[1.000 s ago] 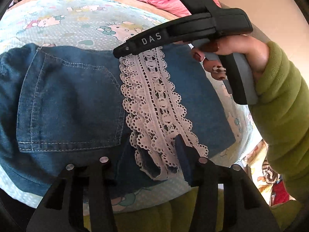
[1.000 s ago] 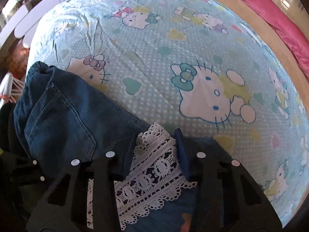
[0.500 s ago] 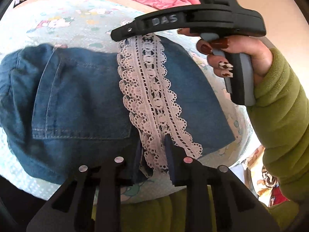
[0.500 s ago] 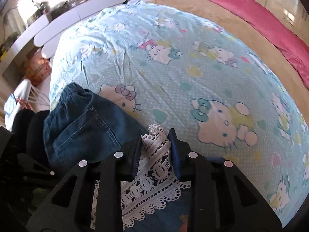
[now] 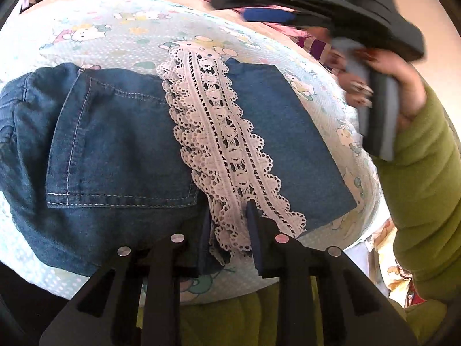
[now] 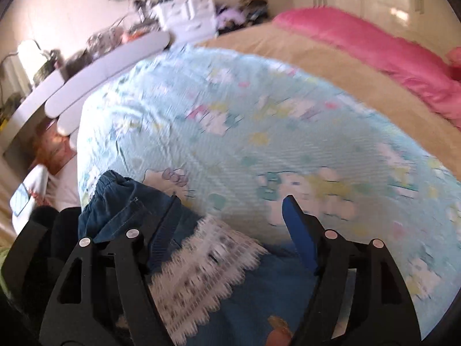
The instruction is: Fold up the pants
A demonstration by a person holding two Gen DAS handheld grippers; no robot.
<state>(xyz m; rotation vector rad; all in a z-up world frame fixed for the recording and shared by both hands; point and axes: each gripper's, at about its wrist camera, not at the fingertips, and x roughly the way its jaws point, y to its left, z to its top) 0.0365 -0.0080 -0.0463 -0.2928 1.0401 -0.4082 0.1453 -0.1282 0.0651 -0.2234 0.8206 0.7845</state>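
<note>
Behind pants [image 5: 121, 144]: pink blanket [image 6: 374, 49].

Our left hand-held gripper [image 5: 229, 225] sits low with its 2 fingers drawn close, clamped on the lace band. Our right hand-held gripper [image 6: 230, 219] is raised, its fingers spread wide with nothing between them. Our right hand [image 5: 400, 86], in a green sleeve, wraps its grip.

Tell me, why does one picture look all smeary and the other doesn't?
Right wrist view: motion blur smears the sheet and the lace. Left wrist view: the jeans and lace are sharp; only the right gripper up top is blurred. Both views bulge from the fisheye lens.
</note>
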